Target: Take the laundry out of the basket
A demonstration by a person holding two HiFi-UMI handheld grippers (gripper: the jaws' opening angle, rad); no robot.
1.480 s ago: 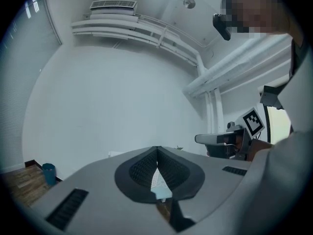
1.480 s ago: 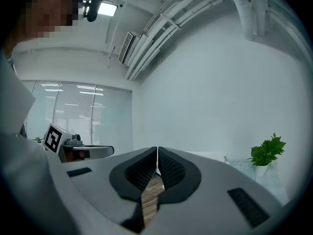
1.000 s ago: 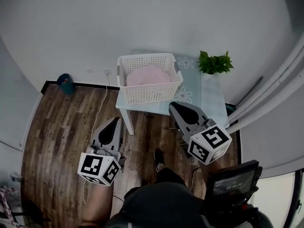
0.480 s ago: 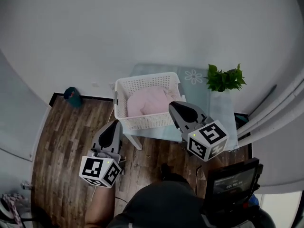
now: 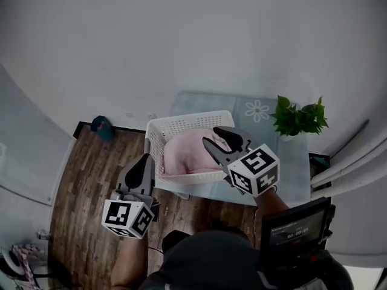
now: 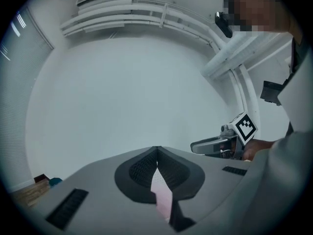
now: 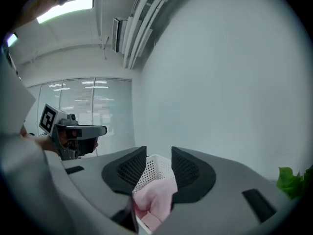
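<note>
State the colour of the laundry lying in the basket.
Pale pink laundry, clearest in the head view.

The basket (image 5: 158,139) stood on the desk (image 5: 290,174), toward its left end, and the desk's far edge was set against the wall (image 5: 181,41). The laundry (image 5: 187,153) lay in the basket, filling most of it. The plant (image 5: 299,116) stood at the desk's far right, well apart from the basket. On the floor (image 5: 84,180), left of the desk and close by the wall, lay a small object (image 5: 101,125), perhaps a bundle of cloth.
</note>
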